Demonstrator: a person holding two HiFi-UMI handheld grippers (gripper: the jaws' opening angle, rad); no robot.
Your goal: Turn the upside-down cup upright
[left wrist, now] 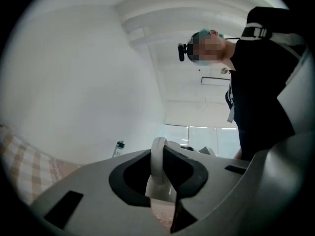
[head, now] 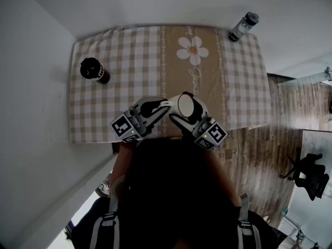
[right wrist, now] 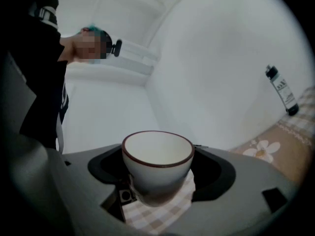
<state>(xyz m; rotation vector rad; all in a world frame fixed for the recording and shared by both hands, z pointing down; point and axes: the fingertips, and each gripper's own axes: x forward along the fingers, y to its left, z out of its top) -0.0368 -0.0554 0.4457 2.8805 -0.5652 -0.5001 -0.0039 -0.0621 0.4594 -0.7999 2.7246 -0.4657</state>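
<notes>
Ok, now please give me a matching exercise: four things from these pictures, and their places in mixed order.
1 cup
2 black bottle
3 clear bottle
4 daisy print

a far right corner of the tablecloth
b held up over its near edge
c left side of the tablecloth
d on the middle stripe, far end

Pairs: 1-b, 2-c, 3-a, 4-d

No legible text — script on the tablecloth [head: 238, 87] too small.
</notes>
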